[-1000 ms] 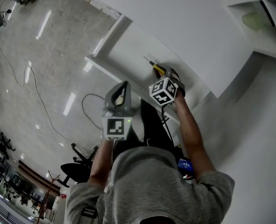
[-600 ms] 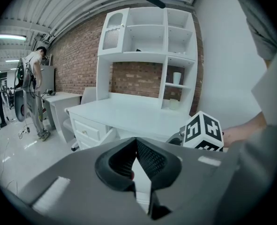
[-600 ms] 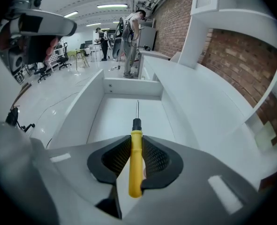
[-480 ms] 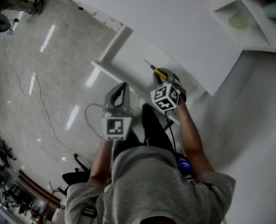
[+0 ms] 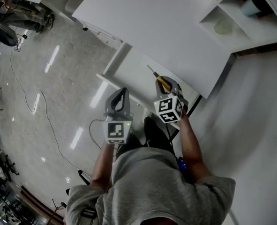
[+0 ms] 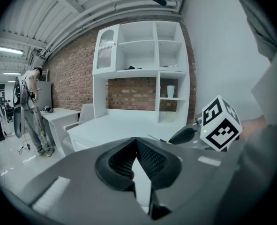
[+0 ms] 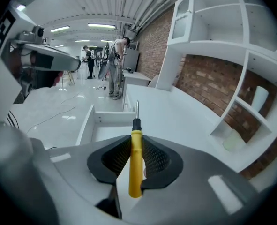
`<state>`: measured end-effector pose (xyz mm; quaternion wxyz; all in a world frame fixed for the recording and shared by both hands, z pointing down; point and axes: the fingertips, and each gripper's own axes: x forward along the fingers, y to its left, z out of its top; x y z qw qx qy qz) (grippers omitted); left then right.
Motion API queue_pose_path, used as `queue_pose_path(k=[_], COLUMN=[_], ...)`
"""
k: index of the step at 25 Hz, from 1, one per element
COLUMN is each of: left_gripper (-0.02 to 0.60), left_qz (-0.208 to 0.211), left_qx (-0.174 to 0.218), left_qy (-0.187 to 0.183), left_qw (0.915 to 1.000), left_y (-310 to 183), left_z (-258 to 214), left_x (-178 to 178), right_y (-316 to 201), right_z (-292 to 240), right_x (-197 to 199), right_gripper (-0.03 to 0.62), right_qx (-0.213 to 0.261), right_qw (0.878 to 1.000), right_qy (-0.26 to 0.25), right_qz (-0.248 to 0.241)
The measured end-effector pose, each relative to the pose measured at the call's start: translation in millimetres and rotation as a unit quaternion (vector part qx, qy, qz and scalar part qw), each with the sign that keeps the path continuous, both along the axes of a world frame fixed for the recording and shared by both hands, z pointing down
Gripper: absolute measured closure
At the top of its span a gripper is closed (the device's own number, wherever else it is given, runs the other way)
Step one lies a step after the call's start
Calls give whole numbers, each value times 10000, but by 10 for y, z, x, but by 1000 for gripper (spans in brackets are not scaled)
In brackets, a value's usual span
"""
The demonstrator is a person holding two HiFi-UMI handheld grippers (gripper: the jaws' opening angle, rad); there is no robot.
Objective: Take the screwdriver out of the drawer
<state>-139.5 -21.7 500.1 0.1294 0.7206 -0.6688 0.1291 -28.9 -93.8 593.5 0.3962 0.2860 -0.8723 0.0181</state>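
Observation:
My right gripper (image 5: 166, 86) is shut on a yellow-handled screwdriver (image 5: 161, 81), whose thin metal shaft points away toward the desk. In the right gripper view the yellow handle (image 7: 135, 165) sits upright between the black pads (image 7: 153, 159) and the shaft sticks out past the tips. The open white drawer (image 5: 131, 71) lies below and beyond it, and I see nothing inside it (image 7: 101, 128). My left gripper (image 5: 123, 92) hovers beside the right one, over the drawer's front edge, shut with nothing between its jaws (image 6: 137, 143).
The white desk top (image 5: 161, 27) stretches behind the drawer, with a white shelf unit (image 5: 243, 11) against a brick wall on the right. A cup (image 7: 260, 97) stands on a shelf. Cables (image 5: 35, 102) lie on the glossy floor at left, and people stand far off.
Both grippers have risen. The right one has carried the screwdriver up, away from the drawer, still gripped the same way.

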Motion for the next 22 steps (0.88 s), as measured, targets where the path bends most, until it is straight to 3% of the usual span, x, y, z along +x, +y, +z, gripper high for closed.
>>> queue_pose_path(k=[9, 22], left_gripper=[570, 569], left_qz=[84, 307], left_qx=[364, 861], left_qy=[-209, -269], left_qw=[9991, 9955], left_y=[-55, -209], left_z=[-336, -944], left_x=[13, 293], right_y=[-20, -67], right_z=[-648, -1560], right_x=[185, 553], right_gripper=[516, 517], right_qx=[459, 1100], right_qw=[9944, 9755], right_qy=[-715, -1497], right_qz=[625, 1182])
